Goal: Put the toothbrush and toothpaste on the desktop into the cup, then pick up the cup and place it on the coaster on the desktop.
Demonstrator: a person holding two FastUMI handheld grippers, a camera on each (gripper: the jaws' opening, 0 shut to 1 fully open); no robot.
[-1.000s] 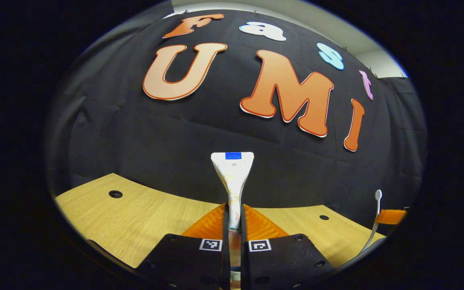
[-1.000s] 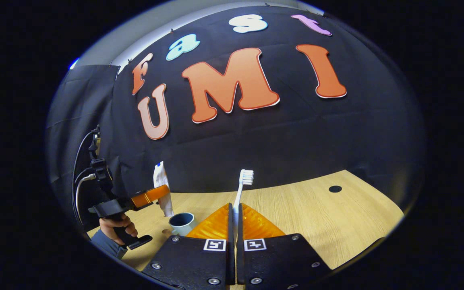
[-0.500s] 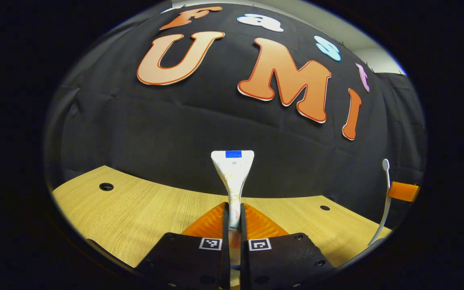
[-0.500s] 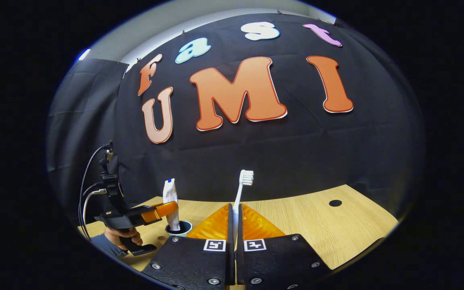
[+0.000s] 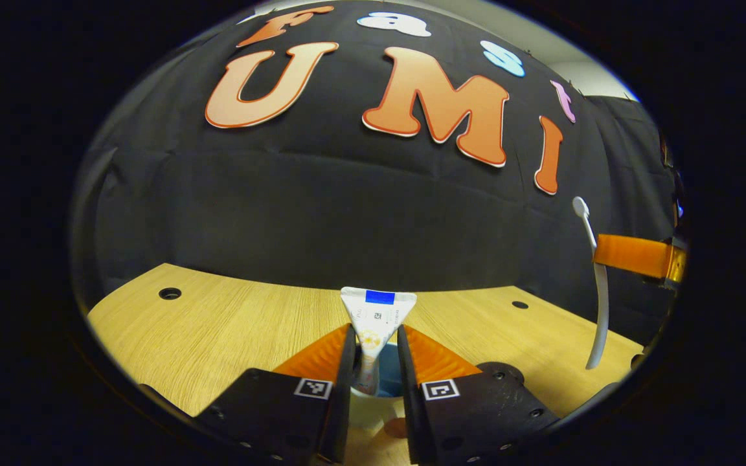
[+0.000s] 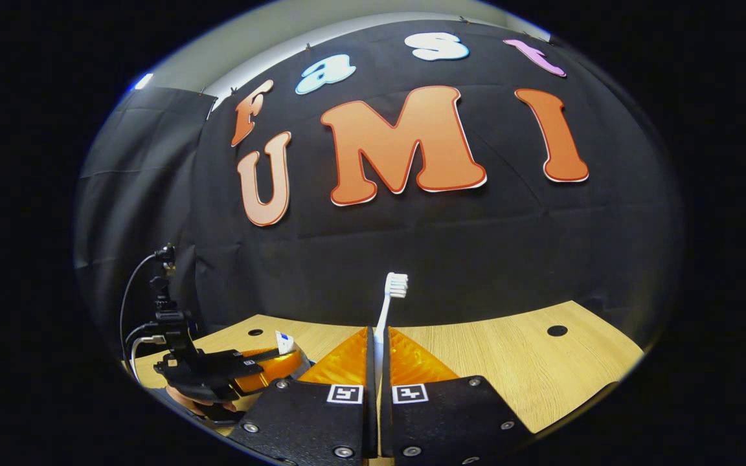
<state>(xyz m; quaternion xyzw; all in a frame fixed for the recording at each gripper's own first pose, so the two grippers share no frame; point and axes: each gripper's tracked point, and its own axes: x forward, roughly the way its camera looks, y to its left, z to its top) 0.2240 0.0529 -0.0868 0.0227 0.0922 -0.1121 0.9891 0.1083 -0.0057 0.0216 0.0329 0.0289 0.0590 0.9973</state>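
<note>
Left gripper view: your left claw [image 5: 374, 353] stands parted, fingers clear of the toothpaste [image 5: 375, 323] on both sides, so that's a release. The tube sits upright in the cup [image 5: 379, 395], crimped end up, right between your fingers. Off to the right, the toothbrush [image 5: 596, 285] hangs in the other claw, well above the worktop [image 5: 230, 330].

The tube looks soft and light, likely to lean against the rim, so leave it be. The cup is the stiff one; judging by its smooth wall it could slip, so take it low around the body when the time comes, not at the rim.

Right gripper view: your right claw [image 6: 377, 353] is clenched on the toothbrush [image 6: 387, 310], gripping the handle, bristles up. It's a thin, rigid, light stick, and held this far down it may pivot, so lower it straight.

This view gives you the left claw [image 6: 263, 366] from outside, low at the worktop [image 6: 509, 356], with the tip of the toothpaste [image 6: 284, 342] poking above it. The left view gives the cup's mouth directly.
</note>
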